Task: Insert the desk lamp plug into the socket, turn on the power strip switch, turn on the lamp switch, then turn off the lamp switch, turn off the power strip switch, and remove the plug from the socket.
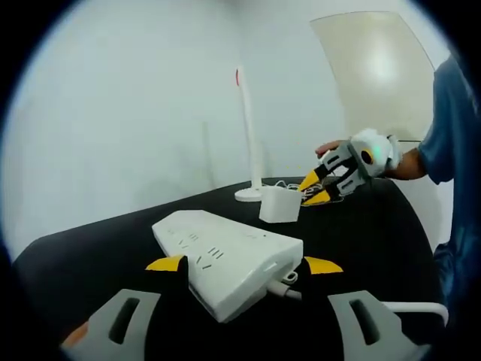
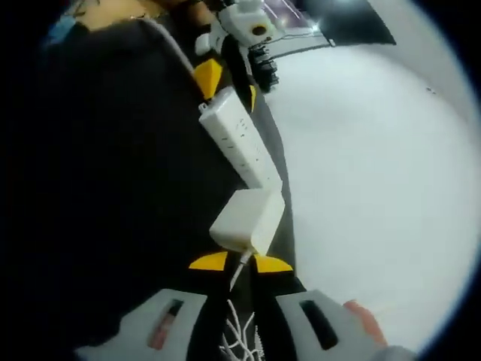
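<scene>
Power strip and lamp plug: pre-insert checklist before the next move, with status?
1. Left tongs bracket the power strip: ok, yellow tips sit on either side of it.
2. Right tongs at the lamp plug: ok, tips flank its cord end; firm grip, cannot tell.
3. Plug seated in a socket: not ok, it is apart from the strip in the left gripper view.
4. Plug pins lined up with the sockets: cannot tell.
5. Strip switch state: cannot tell.
6. Desk lamp upright: ok.
</scene>
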A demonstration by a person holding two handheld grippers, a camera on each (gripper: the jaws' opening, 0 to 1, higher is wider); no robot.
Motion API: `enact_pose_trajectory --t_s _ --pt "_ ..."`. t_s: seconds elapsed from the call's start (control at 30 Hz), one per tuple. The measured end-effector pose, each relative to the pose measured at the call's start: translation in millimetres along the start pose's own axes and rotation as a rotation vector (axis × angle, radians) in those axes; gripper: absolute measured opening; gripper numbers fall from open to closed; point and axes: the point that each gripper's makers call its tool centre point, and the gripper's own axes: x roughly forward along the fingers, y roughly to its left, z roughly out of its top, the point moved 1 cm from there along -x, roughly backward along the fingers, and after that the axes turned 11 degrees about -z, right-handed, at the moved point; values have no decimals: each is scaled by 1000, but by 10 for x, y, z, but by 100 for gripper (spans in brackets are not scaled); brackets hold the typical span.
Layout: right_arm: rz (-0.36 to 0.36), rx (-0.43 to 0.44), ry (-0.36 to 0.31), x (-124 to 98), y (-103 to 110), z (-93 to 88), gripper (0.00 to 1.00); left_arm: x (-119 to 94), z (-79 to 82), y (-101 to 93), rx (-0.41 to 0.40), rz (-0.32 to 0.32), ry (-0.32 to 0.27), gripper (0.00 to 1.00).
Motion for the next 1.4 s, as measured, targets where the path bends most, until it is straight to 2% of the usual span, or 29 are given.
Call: enact_pose_trajectory --t_s 0.03,0.07,0.17,0.2,0.27,0.37,0.43,0.53,0.6,0.67,0.73,0.8,0.93,1.03,1.2,1.4 --pt "18 31 5 -154 -7 60 14 0 0 0 0 0 0 58" --pt "33 55 11 -188 -22 77 14 1 1 -1 0 0 0 58" --pt "43 96 25 -150 -107 99 15 4 6 -9 0 0 0 58" --pt "62 128 18 -150 -121 124 16 4 6 -9 0 0 0 58" --pt "137 204 49 -153 -74 114 17 4 7 -11 0 0 0 58" --pt "162 254 31 -134 -124 147 17 3 6 -8 0 1 0 58" --pt "192 336 42 -134 -178 151 17 3 5 -6 -1 1 0 58" --pt "322 539 91 -163 -245 133 17 2 5 -4 -1 1 0 58" --pt "432 637 153 -204 -239 98 17 1 5 -2 -1 1 0 58" --pt "509 698 185 -208 -255 76 17 1 4 -2 -1 1 0 58" --pt "536 742 207 -183 -293 51 17 1 4 -1 -1 1 0 58" --pt "596 758 240 -205 -266 33 18 1 3 1 -1 1 0 58" --pt "601 753 343 -162 -237 -22 20 -3 0 12 -2 1 -1 58" --pt "648 771 363 -87 -206 2 20 -4 0 15 -2 1 0 58" --pt "679 795 401 -5 -153 13 20 -9 -2 34 -2 1 0 57" --pt "704 782 423 34 -45 10 19 -8 -4 36 -1 1 0 57"
